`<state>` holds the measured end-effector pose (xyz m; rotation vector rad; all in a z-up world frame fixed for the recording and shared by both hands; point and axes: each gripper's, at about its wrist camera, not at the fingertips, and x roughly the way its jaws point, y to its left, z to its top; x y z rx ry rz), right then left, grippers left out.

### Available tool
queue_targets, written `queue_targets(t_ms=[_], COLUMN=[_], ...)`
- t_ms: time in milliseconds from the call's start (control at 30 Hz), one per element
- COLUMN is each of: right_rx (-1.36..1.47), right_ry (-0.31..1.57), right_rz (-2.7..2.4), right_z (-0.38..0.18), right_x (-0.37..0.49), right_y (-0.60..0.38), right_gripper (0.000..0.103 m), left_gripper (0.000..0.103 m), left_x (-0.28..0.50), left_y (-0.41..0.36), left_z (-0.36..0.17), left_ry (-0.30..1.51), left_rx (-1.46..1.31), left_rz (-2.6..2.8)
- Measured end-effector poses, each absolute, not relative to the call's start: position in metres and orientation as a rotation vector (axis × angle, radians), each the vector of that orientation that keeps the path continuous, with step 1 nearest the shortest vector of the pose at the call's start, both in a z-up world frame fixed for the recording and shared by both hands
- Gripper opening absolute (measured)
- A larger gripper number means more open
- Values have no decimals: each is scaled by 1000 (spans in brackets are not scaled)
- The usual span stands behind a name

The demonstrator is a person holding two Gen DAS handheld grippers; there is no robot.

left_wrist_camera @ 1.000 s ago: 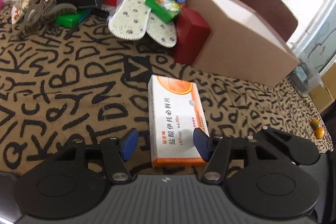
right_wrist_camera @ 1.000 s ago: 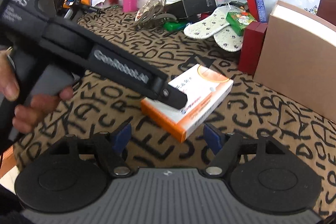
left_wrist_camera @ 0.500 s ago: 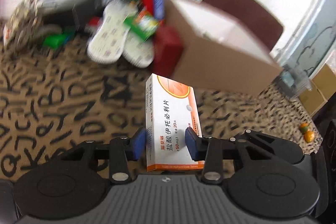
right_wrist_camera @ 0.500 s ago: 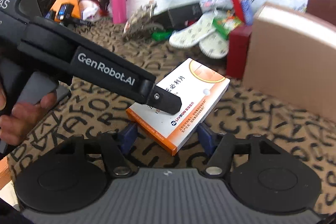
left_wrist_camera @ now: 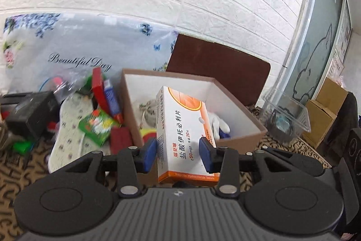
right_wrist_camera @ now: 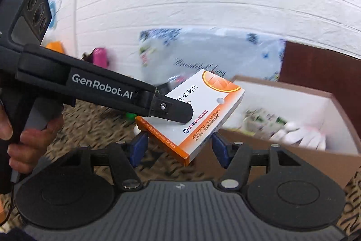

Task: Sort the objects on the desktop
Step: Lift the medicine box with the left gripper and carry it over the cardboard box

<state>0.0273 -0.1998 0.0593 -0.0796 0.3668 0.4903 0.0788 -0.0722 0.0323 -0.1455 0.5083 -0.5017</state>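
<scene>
Left wrist view shows the left gripper (left_wrist_camera: 178,156) closed on one medicine box (left_wrist_camera: 186,134); its two blue pads (left_wrist_camera: 150,156) press the long sides of the box near the lower end. The box is white and orange, and it is lifted in the air in front of the brown cardboard box (left_wrist_camera: 128,105), which is open and white inside. On the medicine box I can read Chinese characters, "50mg" and "20", and on the orange end flap "Hydrochloride Tablets". Inside the cardboard box lie a white glove (left_wrist_camera: 217,124) and some small items I cannot identify. Behind stands one plastic bag (left_wrist_camera: 67,55) with blue flowers and the words "Beautiful Day". At the left of the cardboard box is a pile: two flowered insoles (left_wrist_camera: 70,128), one green packet (left_wrist_camera: 98,125), one black box (left_wrist_camera: 31,112).

From the right wrist camera, the body of the left gripper (right_wrist_camera: 178,113) carries the writing "GenRobot.AI", and a hand (right_wrist_camera: 27,146) holds its handle. The medicine box (right_wrist_camera: 203,114) here shows the brand "LIVZON". The right gripper (right_wrist_camera: 178,149) holds nothing; its two blue pads (right_wrist_camera: 138,148) stand well apart, below the medicine box.
</scene>
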Motion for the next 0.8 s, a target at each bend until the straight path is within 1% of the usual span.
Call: queue_targets(t_ms=[133, 267, 533, 567, 600, 633, 667, 700, 767, 800], right_rx=[-52, -23, -91, -90, -88, -88, -88, -94, -116, -119], right_ry=[379, 431, 500, 517, 535, 563, 584, 597, 648, 660], right_rz=[478, 487, 514, 520, 520, 519, 512, 495, 475, 481], right_z=[67, 70, 66, 64, 63, 60, 57, 54, 48, 48], right_x=[67, 112, 193, 205, 216, 226, 236, 243, 254, 253], right_y=[-214, -222, -223, -222, -221, -220, -218, -215, -211, -211], right_gripper=[61, 61, 61, 61, 61, 61, 61, 64, 69, 80], left_gripper=[43, 43, 43, 46, 55, 70, 76, 81, 86, 90], left_x=[122, 161, 226, 235, 242, 247, 251, 251, 247, 245], left_y=[-85, -94, -106, -106, -106, -105, -104, -102, -99, -98], left_z=[37, 34, 21, 18, 16, 14, 12, 11, 11, 10], left_ry=[508, 532, 550, 562, 572, 584, 593, 594, 580, 578], left_rx=[-144, -145, -116, -121, -128, -136, -148, -162, -177, -174], left_rz=[-498, -488, -438, -427, -424, -422, -416, -411, -427, -439])
